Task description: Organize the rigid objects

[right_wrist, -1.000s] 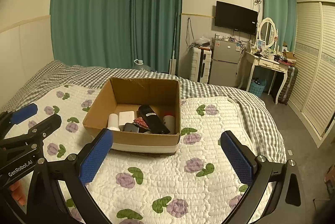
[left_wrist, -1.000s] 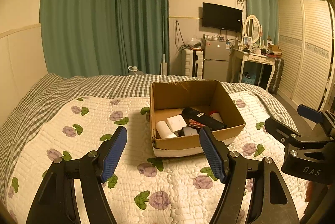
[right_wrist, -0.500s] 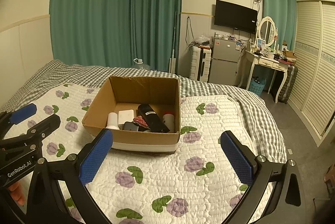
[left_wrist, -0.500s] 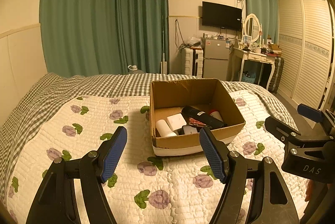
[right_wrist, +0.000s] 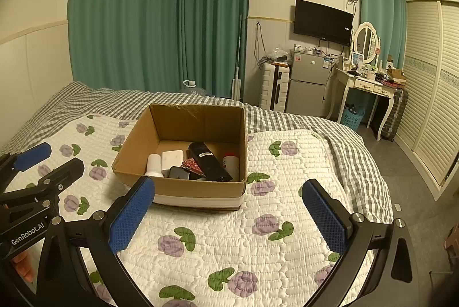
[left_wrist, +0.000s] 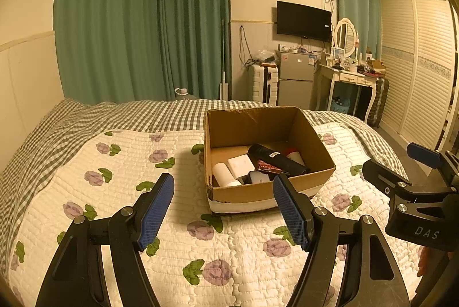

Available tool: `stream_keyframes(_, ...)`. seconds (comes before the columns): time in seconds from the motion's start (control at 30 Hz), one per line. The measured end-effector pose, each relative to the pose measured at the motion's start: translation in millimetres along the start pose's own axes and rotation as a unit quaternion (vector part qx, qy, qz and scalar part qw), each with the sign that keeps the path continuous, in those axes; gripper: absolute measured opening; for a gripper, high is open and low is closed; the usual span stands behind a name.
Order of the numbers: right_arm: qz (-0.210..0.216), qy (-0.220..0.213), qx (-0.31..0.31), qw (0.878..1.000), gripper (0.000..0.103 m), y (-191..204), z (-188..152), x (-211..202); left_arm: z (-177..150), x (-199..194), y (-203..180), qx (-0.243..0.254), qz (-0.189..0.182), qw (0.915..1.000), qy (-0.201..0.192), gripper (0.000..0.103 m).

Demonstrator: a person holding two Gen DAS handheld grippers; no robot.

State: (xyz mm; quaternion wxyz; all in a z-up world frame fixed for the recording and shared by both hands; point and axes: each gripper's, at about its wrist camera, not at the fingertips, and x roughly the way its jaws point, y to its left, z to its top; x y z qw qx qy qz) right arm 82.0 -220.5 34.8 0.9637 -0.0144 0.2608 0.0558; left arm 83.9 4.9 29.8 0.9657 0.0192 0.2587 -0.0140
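An open cardboard box [left_wrist: 315,140] [right_wrist: 134,140] sits on the floral quilt. Inside lie a white cylinder [left_wrist: 223,173] [right_wrist: 153,163], a white flat block [left_wrist: 241,165] [right_wrist: 172,158], a long black object [left_wrist: 275,159] [right_wrist: 209,160], a red-patterned packet [left_wrist: 268,166] [right_wrist: 190,164], a dark small device [right_wrist: 178,172] and a red-capped white bottle [left_wrist: 294,156] [right_wrist: 231,163]. My left gripper [left_wrist: 223,209] is open and empty, hovering in front of the box. My right gripper [right_wrist: 229,209] is open and empty, also in front of the box.
The quilt [left_wrist: 114,192] covers a bed with a checked sheet [right_wrist: 287,120]. Beyond the bed stand green curtains [left_wrist: 143,20], a small fridge [right_wrist: 308,83], a white dressing table [right_wrist: 367,83] and a slatted wardrobe [right_wrist: 430,77]. The other gripper shows at each view's edge [left_wrist: 416,192] [right_wrist: 34,186].
Almost nothing has moved. Both grippers stay open in front of the box, with only a slight drift of the views.
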Motion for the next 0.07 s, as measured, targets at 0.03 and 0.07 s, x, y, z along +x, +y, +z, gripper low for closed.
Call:
stream_keyframes(0.03, 0.0, 0.001, 0.0, 1.0, 0.103, 0.3, -0.2, 0.5, 0.5, 0.9, 0.3, 0.0, -0.002, 1.0, 0.001, 0.074)
stream_keyframes(0.07, -0.001, 0.001, 0.0, 1.0, 0.103, 0.2, -0.7, 0.6, 0.5, 0.9, 0.3, 0.001, -0.003, 1.0, 0.001, 0.074)
